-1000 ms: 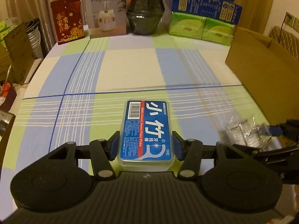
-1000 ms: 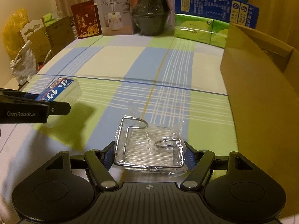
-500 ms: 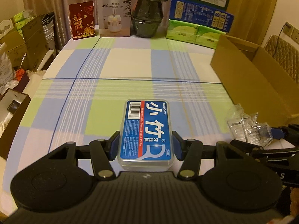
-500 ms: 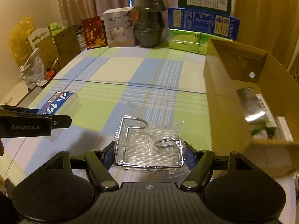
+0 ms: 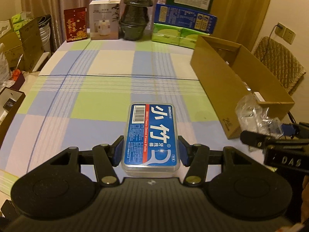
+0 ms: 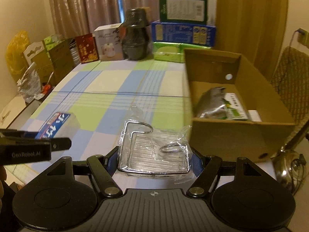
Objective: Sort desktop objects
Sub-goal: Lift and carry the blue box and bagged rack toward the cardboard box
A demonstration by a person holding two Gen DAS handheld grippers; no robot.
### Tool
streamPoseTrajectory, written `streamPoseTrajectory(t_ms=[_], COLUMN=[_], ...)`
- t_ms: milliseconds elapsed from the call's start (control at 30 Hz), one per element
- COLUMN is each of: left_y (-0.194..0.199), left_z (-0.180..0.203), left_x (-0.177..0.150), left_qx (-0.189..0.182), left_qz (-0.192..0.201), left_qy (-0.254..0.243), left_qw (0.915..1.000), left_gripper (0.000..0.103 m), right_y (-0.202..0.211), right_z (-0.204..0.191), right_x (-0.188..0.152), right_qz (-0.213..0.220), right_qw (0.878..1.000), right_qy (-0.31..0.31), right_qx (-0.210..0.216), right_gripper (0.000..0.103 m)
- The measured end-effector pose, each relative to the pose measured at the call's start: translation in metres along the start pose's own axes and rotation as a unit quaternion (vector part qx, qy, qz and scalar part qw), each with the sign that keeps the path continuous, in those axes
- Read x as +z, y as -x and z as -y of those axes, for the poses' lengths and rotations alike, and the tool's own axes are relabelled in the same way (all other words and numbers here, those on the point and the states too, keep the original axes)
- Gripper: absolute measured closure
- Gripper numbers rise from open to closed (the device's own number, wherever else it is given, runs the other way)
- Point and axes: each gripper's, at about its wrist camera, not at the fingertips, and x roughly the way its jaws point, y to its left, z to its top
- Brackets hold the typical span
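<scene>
Left wrist view: The left gripper (image 5: pixel 151 153) is clamped on a dental floss pick box (image 5: pixel 151 136), a clear case with a blue label. Both blue pads (image 5: pixel 117 152) press its long sides, and the box points toward 12 o'clock, held above the checked tablecloth (image 5: pixel 108 89). At 2 o'clock stands an open cardboard box (image 5: pixel 227 89). At 3 o'clock the right gripper (image 5: pixel 274 135) shows from the side, carrying a crinkled clear wrapper. Along the far edge, from 11 to 1 o'clock, stand a red card box (image 5: pixel 75 24), a white humidifier carton (image 5: pixel 104 20), a stack of dark pots (image 5: pixel 135 13) and blue and green cartons (image 5: pixel 183 23).

Right wrist view: The right gripper (image 6: pixel 154 159) is closed on a chrome wire rack (image 6: pixel 152 152) sealed in clear plastic wrap. Its pads bear on the rack's left and right sides, and the rack is held off the tablecloth (image 6: pixel 100 89). At 2 o'clock the cardboard box (image 6: pixel 227 137) stands open; inside lie a silver pouch (image 6: pixel 210 102) and a green-and-white packet (image 6: pixel 234 106). At 9 o'clock the left gripper (image 6: pixel 38 141) enters, holding the floss pick box (image 6: pixel 54 126).
</scene>
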Motion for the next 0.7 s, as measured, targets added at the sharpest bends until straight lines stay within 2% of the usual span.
streamPoseTrajectory(t_ms=[400,700], left_y=[0.015,0.016], left_z=[0.038,0.067], left_x=[-0.011,-0.008], left_qx=[-0.027,-0.051], left_qz=[-0.001,-0.003], left_qy=[-0.015,-0.035], left_qw=[0.9995,0.9981], left_gripper=[0.052,0.052], right_y=[0.032,0.046], right_z=[0.038,0.073], right_x=[-0.006,-0.014], right_qz=[0.017,0.016], right_qw=[0.999,0.997], right_qy=[-0.022,-0.054], right_qx=[-0.024,-0.045], right_gripper=[0.034,0.034])
